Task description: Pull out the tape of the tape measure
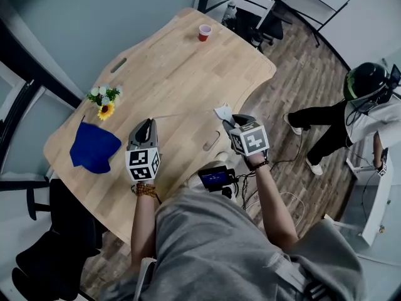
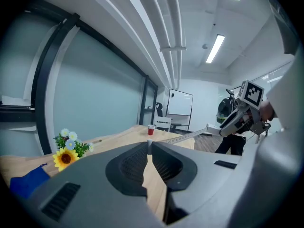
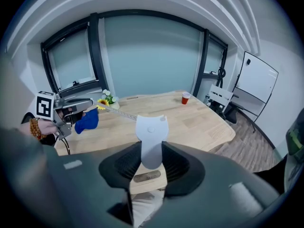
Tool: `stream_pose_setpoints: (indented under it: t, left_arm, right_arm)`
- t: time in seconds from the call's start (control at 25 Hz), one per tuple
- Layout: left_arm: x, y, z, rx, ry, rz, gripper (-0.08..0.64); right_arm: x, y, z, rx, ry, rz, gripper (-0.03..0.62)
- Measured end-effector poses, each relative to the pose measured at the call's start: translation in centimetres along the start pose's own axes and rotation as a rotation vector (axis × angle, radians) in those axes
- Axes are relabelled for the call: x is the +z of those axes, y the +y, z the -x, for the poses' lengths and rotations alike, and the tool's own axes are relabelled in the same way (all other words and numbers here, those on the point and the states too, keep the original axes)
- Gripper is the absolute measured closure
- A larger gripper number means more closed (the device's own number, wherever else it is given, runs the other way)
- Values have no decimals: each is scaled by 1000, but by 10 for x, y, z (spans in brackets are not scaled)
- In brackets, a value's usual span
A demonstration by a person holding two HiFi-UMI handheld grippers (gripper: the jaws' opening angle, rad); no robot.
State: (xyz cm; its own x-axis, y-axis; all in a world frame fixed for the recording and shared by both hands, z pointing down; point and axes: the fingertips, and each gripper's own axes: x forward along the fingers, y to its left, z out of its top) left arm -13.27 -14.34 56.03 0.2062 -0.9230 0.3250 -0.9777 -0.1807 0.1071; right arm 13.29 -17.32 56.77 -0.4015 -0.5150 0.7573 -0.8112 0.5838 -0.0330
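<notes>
The right gripper (image 3: 151,148) holds the white tape measure (image 3: 151,137) between its jaws, in the middle of the right gripper view. The jaws stand fairly apart, with their pads pressed on both sides of it. The tape (image 3: 118,113) comes out of it and runs to the upper left of that view, over the wooden table (image 1: 182,74), to the left gripper (image 2: 148,148).

In the left gripper view the jaws are almost together and pinch the end of the tape between their tips. The tape goes from there to the right of the frame, up to the right gripper, and looks straight.

In the head view a red cup (image 1: 205,32) stands at the top of the table. Flowers (image 1: 104,101) and a blue cloth (image 1: 94,147) lie at its left edge, just beside each other. A person (image 1: 363,115) stands at the right side of the frame.
</notes>
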Motion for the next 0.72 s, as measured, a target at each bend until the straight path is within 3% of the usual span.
stream_pose_setpoints:
  t: [0.72]
  left_arm:
    - [-1, 8, 2, 17, 3, 28, 522]
  right_arm:
    - [6, 1, -4, 12, 3, 10, 449]
